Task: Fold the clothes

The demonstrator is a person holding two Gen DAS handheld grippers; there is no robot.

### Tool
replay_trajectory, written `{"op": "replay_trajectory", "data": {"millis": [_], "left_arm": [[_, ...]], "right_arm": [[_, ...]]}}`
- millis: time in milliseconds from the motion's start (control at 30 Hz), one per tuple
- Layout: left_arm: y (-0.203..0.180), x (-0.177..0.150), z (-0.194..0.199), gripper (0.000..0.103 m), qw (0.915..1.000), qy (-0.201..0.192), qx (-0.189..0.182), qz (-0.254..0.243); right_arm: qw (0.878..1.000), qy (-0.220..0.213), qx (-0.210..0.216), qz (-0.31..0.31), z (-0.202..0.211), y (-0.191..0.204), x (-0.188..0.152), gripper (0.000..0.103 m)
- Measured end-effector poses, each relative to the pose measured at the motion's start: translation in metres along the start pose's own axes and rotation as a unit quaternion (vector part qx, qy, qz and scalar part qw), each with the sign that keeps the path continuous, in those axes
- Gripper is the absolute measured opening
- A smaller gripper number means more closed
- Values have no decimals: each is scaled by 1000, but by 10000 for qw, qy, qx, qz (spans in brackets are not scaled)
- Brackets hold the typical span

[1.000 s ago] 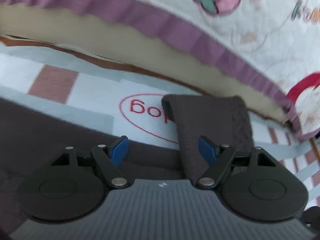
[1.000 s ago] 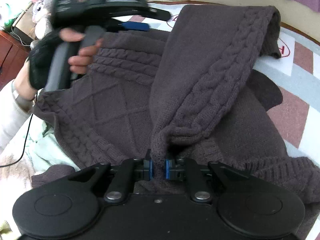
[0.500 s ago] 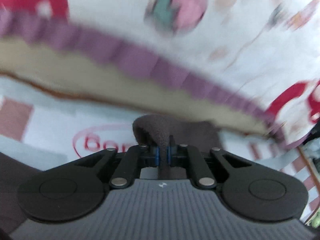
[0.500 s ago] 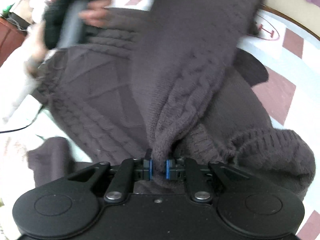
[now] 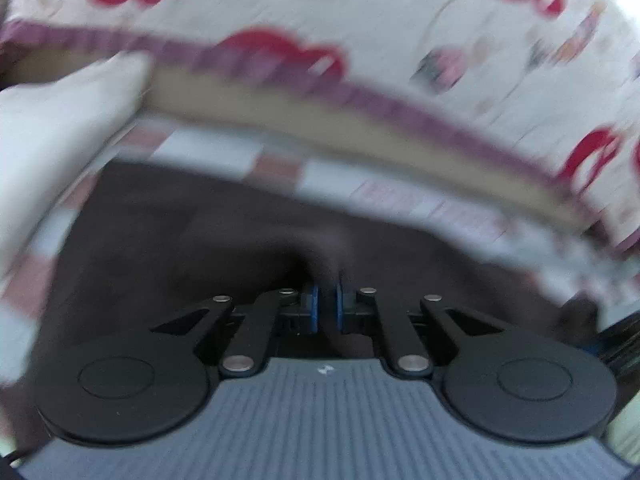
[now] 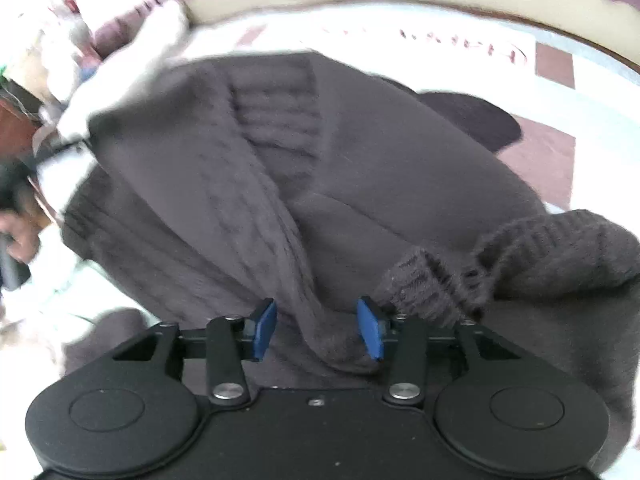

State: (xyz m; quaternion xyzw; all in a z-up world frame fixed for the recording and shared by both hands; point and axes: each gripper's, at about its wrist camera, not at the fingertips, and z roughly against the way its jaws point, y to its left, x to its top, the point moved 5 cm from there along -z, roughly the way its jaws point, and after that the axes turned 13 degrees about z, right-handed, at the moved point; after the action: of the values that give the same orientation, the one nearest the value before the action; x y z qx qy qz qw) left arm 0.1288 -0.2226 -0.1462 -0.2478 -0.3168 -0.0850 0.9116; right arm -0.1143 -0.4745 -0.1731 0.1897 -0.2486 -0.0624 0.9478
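A dark brown cable-knit sweater (image 6: pixel 360 168) lies spread over a checked mat, one sleeve folded across its body and a ribbed cuff (image 6: pixel 520 256) bunched at the right. My right gripper (image 6: pixel 318 328) stands open, its blue pads either side of the sleeve's fold, which rests loose between them. In the blurred left wrist view, my left gripper (image 5: pixel 326 308) is shut on a pinch of the sweater (image 5: pixel 240 240), low over the garment.
The mat (image 6: pixel 560 152) has pink and white squares. A bed edge with purple trim and printed sheet (image 5: pixel 400 40) runs along the back. A white cloth (image 5: pixel 60 120) sits at the left. A person's hand (image 6: pixel 16 232) shows at the far left of the right wrist view.
My right gripper has let go of the sleeve and opened. My left gripper closed on the sweater half a second ago and has since carried it left and toward me over the garment.
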Motion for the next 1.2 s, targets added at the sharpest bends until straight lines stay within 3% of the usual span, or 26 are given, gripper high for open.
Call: {"op": "replay_trajectory", "data": {"millis": [200, 267, 333, 433, 600, 700, 833, 967, 1067, 1100, 1200], "left_arm": [[25, 2, -1, 13, 9984, 352, 93, 424], [31, -1, -1, 20, 9976, 472, 134, 479], [37, -4, -4, 22, 9965, 618, 176, 540], [33, -12, -13, 37, 9942, 1054, 139, 181], [33, -12, -11, 41, 9940, 1079, 106, 136], [33, -12, -10, 41, 9941, 1074, 88, 131], [55, -5, 11, 41, 9963, 805, 29, 312], [95, 1, 20, 41, 9934, 496, 211, 1017], [105, 1, 6, 41, 9854, 621, -160, 1575], [105, -1, 2, 42, 9835, 629, -250, 1677], [97, 0, -9, 50, 9845, 583, -396, 1609]], "right_arm": [[9957, -578, -151, -701, 14, -1, -8, 58], [9914, -756, -333, -1017, 22, -6, -10, 58], [9828, -888, -732, -1442, 34, -18, -13, 58], [9672, -1027, -1114, -2037, 44, -32, -16, 58], [9364, -1180, -1462, -2964, 52, -50, -20, 63], [9194, -886, -1543, -3508, 40, -49, -26, 65], [9079, -506, -1537, -3868, 21, -42, -36, 65], [9045, -937, -1350, -3936, 14, -46, -35, 65], [9163, -1360, -1791, -3315, 16, -42, -19, 65], [9207, -1511, -1914, -3047, 17, -39, -12, 57], [9292, -1864, -2091, -2409, 16, -39, 0, 14]]}}
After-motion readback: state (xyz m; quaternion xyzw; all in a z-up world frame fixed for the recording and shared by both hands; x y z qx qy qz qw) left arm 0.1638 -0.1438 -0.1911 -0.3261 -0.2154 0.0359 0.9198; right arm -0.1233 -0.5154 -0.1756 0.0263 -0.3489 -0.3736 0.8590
